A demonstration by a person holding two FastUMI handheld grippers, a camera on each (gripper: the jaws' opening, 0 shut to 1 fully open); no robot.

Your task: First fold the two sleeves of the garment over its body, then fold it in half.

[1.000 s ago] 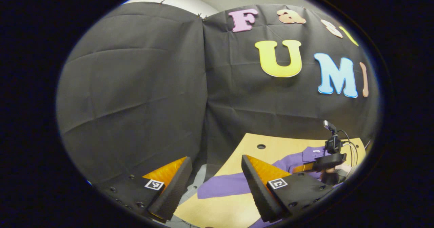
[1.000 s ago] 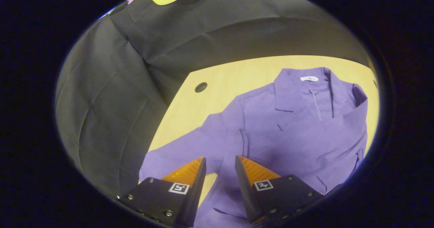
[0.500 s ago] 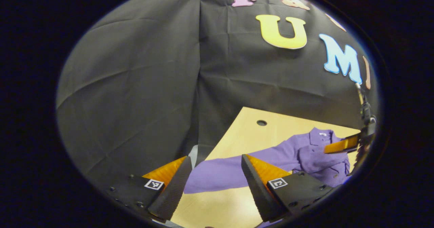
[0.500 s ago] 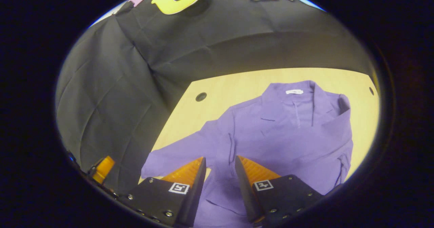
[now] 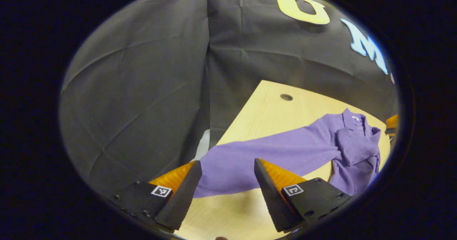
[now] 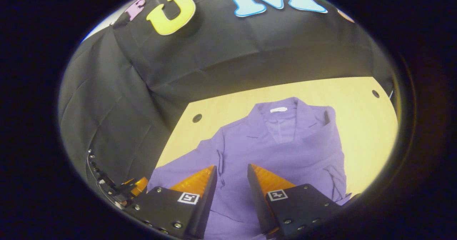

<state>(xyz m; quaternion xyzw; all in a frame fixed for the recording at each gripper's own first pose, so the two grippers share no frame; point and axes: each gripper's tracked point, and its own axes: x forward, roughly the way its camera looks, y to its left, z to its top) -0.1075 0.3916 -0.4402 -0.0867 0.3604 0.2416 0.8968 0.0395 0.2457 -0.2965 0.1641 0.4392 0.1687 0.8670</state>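
Shirt is lying flat on the counter, collar toward the far edge, and nothing's folded on the near-left side yet. What's changed over the last second: the left claw has tipped down and swung in, so the long sleeve that was barely peeking between its fingers a second ago now sits right in front of them, stretching out toward the counter's left edge. Its fingers are spread wide with nothing between them. The right claw has pulled back from the shirt, so more of the body and collar shows now; its fingers stand apart too, hovering over the lower body, holding nothing. Far side sleeve looks like it's already lying bunched over the body by the right edge, though I can't say for sure. My read: the left claw is lining up to grab that stretched-out sleeve and flip it over the body, then comes the half fold.
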